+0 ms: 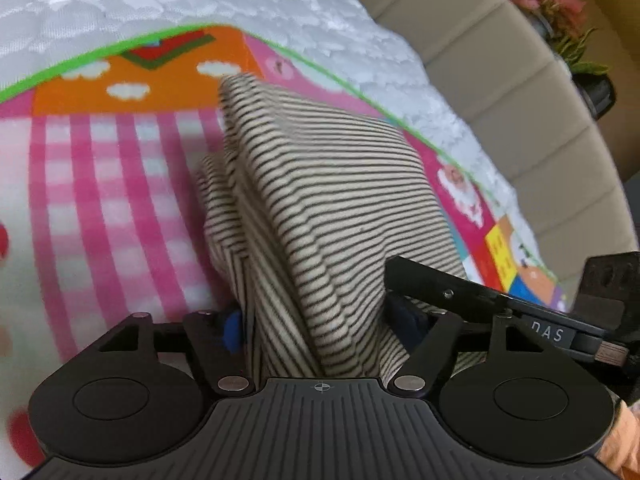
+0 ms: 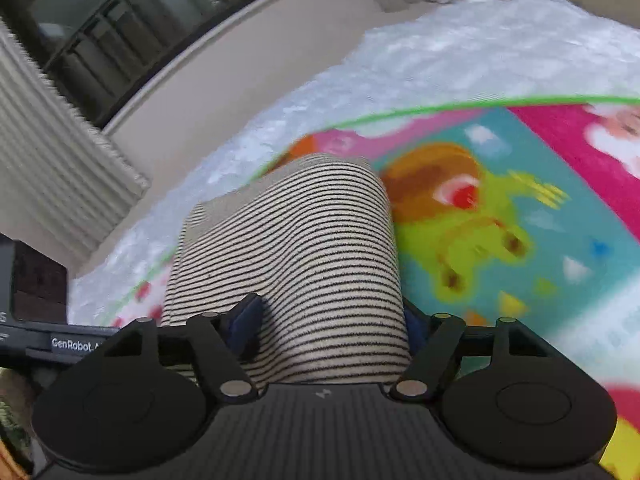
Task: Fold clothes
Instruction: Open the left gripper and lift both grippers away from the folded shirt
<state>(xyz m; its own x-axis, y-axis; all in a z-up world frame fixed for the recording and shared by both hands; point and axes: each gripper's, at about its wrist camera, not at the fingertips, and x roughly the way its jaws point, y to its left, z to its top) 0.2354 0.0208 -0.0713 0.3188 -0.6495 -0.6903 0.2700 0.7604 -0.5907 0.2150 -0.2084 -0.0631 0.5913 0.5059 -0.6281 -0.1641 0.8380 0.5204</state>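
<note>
A cream garment with thin black stripes (image 1: 320, 200) hangs bunched from my left gripper (image 1: 320, 324), which is shut on its near edge; the far end drapes down onto the colourful play mat (image 1: 120, 168). In the right wrist view the same striped garment (image 2: 292, 248) runs away from my right gripper (image 2: 332, 324), which is shut on it, with blue pads (image 2: 244, 320) pressed against the cloth. The right gripper's black body (image 1: 500, 300) shows at the right of the left wrist view, close beside the left one.
The play mat (image 2: 500, 220) with a green border lies on a white textured bedspread (image 1: 280, 4). A beige padded headboard (image 1: 500, 72) and potted plants (image 1: 576, 40) are on the right. A wall, a dark window (image 2: 140, 8) and a curtain (image 2: 48, 140) stand beyond the bed.
</note>
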